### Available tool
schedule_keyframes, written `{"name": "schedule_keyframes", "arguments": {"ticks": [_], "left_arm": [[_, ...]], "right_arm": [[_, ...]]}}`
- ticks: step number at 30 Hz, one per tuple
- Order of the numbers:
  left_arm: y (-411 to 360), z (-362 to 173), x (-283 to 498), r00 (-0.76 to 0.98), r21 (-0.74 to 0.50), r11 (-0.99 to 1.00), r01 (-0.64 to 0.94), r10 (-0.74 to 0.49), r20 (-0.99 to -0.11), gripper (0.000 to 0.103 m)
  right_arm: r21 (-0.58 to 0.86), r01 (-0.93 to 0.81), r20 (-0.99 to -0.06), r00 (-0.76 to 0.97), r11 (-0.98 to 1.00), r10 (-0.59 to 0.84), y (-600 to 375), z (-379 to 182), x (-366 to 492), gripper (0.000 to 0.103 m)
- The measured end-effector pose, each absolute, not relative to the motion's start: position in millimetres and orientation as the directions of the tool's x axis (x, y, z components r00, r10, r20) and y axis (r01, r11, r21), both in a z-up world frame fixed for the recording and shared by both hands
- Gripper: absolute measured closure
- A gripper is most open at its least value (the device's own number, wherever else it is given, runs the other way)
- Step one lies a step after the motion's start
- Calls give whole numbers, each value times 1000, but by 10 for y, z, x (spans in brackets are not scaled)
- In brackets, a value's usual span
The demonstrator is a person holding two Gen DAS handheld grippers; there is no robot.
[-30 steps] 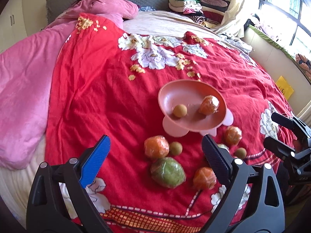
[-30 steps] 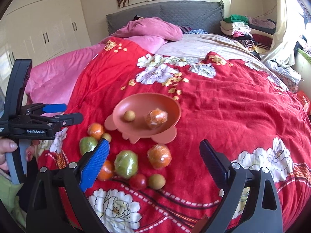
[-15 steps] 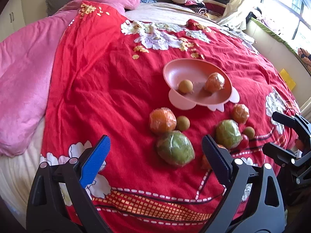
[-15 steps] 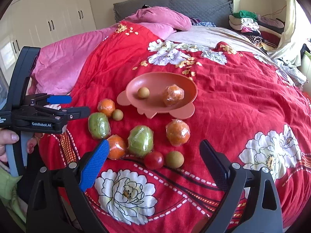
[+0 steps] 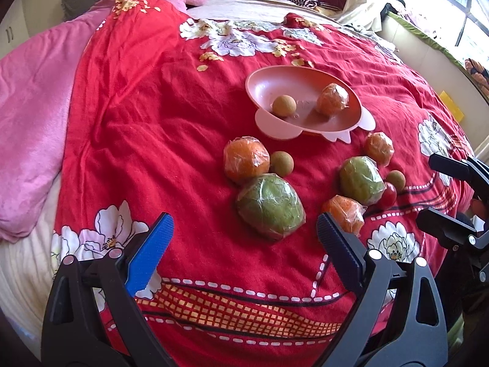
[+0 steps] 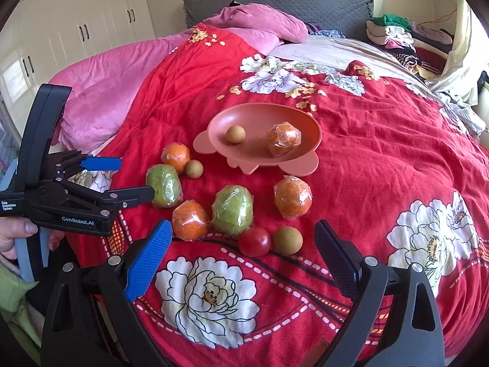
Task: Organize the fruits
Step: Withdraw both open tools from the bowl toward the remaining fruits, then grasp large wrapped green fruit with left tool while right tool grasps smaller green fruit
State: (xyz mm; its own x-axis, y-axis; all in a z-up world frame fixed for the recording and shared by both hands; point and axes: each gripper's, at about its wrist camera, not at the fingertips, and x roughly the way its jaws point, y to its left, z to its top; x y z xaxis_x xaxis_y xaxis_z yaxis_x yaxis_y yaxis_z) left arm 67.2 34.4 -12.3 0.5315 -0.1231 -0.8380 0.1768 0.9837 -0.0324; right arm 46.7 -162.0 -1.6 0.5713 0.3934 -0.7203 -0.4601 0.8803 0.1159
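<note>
a: both cameras are lower and nearer the fruit than a second ago; the loose pile fills more of each view. nothing on the bed has shifted.

b: tongs state?

a: left tongs [image 5: 243, 238] wide apart, empty, hovering just short of the big wrapped green fruit [image 5: 270, 206]. right tongs [image 6: 240, 246] also spread wide, holding nothing, with the tomato [image 6: 254, 241] and a small brown fruit [image 6: 288, 240] lying between its tips.

b: meaning for the task?

a: judged as an approach to the next pick; no grasp made yet. most of the sorting is left.

b: container contents?

a: pink bowl [image 6: 311, 140] sits on the red quilt [image 6: 382, 159]. inside: one small brown fruit [image 6: 235, 134] and one wrapped orange [image 6: 282, 139], apart from each other.

b: outside it?

a: three wrapped oranges, two wrapped green fruits, two small brown ones and the tomato, all on the quilt on the near side of the bowl.
</note>
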Motion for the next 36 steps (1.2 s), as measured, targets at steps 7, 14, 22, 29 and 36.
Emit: {"name": "schedule_keyframes", "arguments": {"ticks": [7,14,22,29,36], "left_arm": [[315,-184,673,518,-40,980,197,-139,-844,22],[285,-247,706,504,-56,976,210,-157,-849,29],[279,-318,786,501,-58,976,208,-157,-851,33],[238,-353,841,502,-48,975,219,-154,-851,35],[232,-373,884,500,-57,973,225,-166,-850,39]], "right_arm": [[124,-461,-727,560,879,397,-1608,-46,475,10],[133,-466,-736,545,875,402,-1564,-98,518,11],[161,-448,-751,522,879,404,-1505,-166,638,17],[180,-439,-785,475,880,397,-1417,-264,826,42],[163,-450,-828,422,878,370,-1306,-407,1005,57]]}}
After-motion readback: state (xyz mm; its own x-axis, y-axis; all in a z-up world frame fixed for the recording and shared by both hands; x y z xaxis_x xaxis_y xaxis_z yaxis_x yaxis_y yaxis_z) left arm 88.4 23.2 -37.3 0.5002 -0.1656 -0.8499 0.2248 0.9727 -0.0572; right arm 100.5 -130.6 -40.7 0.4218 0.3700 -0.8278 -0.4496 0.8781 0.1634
